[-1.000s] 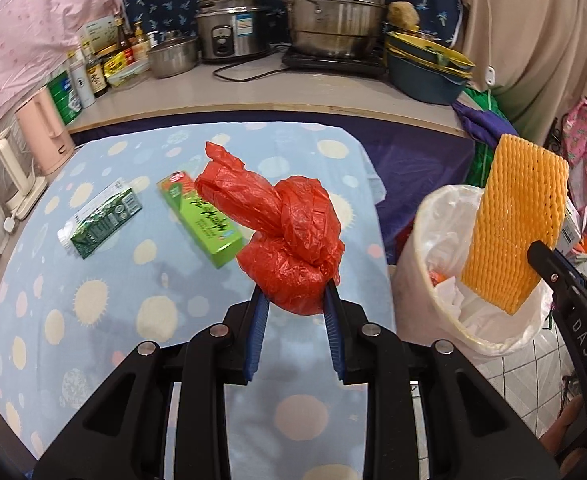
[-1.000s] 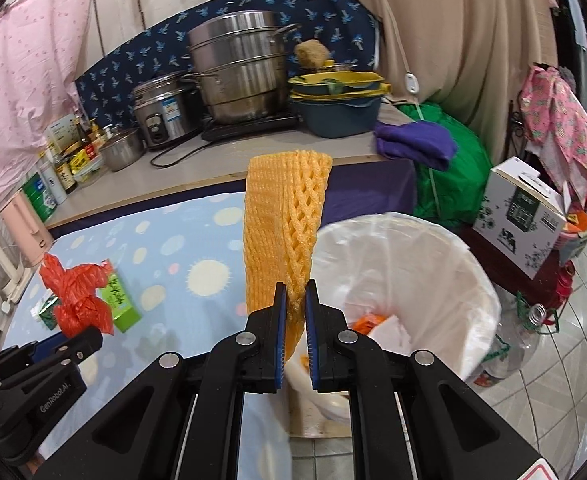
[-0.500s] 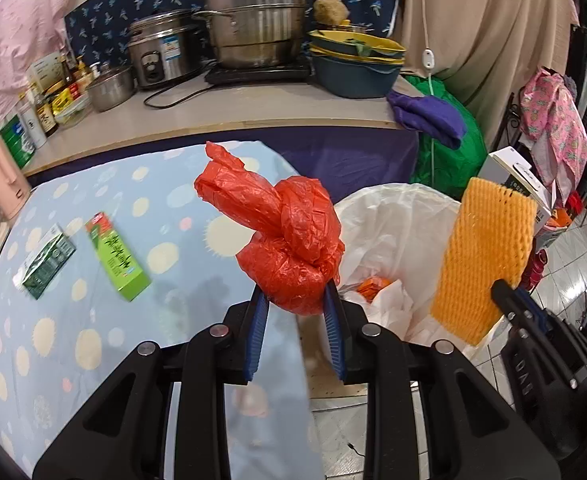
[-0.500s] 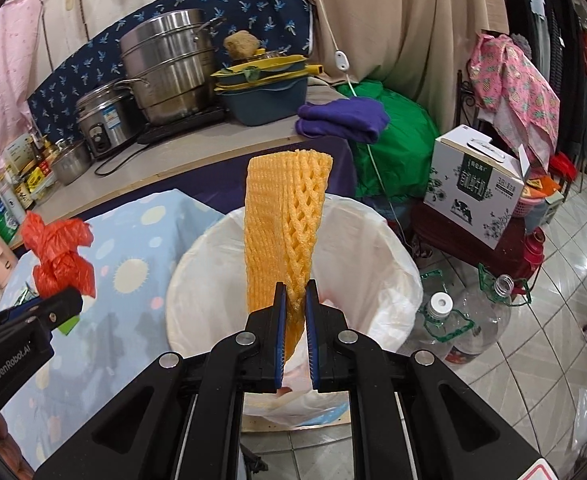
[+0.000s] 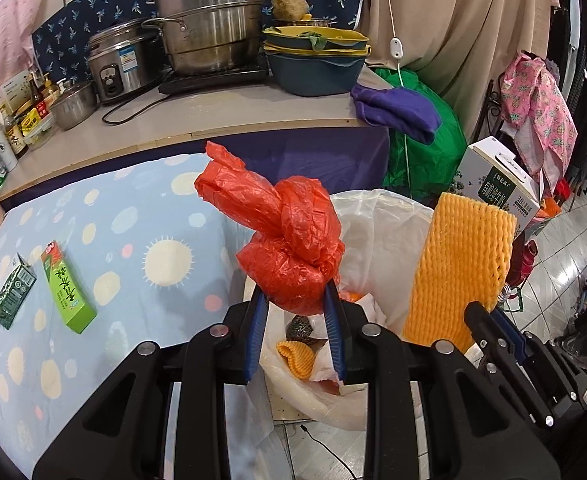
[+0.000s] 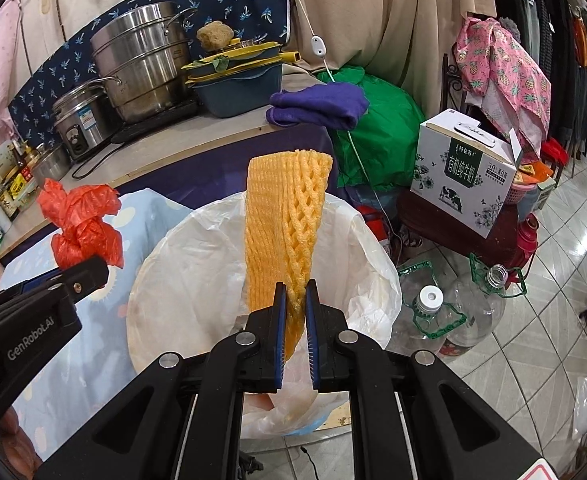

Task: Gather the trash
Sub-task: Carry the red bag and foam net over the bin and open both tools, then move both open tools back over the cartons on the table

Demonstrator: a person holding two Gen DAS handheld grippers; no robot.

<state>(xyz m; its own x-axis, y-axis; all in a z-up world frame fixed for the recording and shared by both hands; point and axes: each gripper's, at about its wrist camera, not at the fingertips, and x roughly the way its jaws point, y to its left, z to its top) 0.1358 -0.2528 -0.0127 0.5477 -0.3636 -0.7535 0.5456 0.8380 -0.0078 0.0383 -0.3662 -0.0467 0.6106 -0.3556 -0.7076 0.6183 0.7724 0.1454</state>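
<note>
**Both loads positioned over bin mouth**

Left gripper (image 5: 295,312): jaws clamped on the knotted red plastic bag (image 5: 289,252); the white-lined round trash bin (image 5: 377,216) lies directly below and ahead.

Right gripper (image 6: 293,320): jaws clamped on the upright orange foam fruit net (image 6: 285,232), bin opening beneath.

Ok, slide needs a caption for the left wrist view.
Left gripper holds red plastic bag above lined trash bin.

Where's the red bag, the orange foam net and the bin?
red bag (image 5: 293,256), left wrist view, crumpled middle.
orange foam net (image 6: 283,236), right wrist view, mesh middle.
bin (image 6: 185,276), right wrist view, white liner's left wall.
</note>
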